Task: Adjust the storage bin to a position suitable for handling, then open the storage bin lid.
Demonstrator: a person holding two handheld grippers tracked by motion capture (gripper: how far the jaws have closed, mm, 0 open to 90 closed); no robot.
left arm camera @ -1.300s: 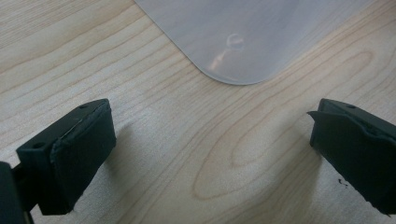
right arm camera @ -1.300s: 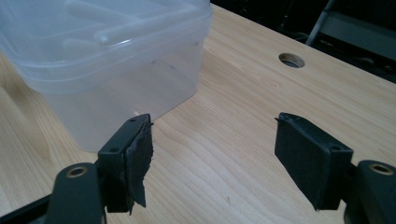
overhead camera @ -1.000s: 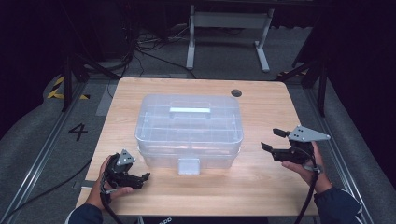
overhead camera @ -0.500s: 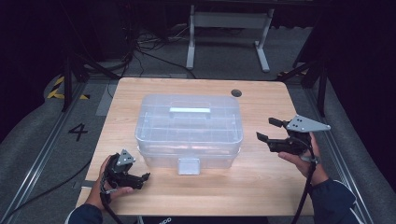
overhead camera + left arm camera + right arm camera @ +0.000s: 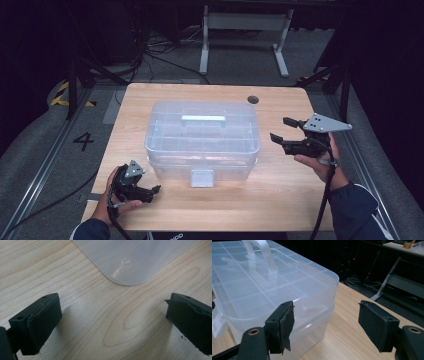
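A: What do we see on the table (image 5: 280, 200)?

B: We see a clear plastic box (image 5: 202, 137) in the middle, lid shut, handle (image 5: 203, 118) lying flat on top. Its divided compartments look empty to us.

A: And the grippers?

B: Our left gripper (image 5: 145, 192) rests near the box's front left corner, jaws wide apart, holding nothing. Our right gripper (image 5: 281, 132) hovers just beside the box's right end, also wide open and empty.

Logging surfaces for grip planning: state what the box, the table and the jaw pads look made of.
Box: translucent, glossy plastic by its look; inner dividers show through the lid.
Table: light wood or wood-look laminate, matte, with printed or real grain lines; which one is open.
Pads on the right gripper: black, dull, likely rubber or foam; one edge is frayed.
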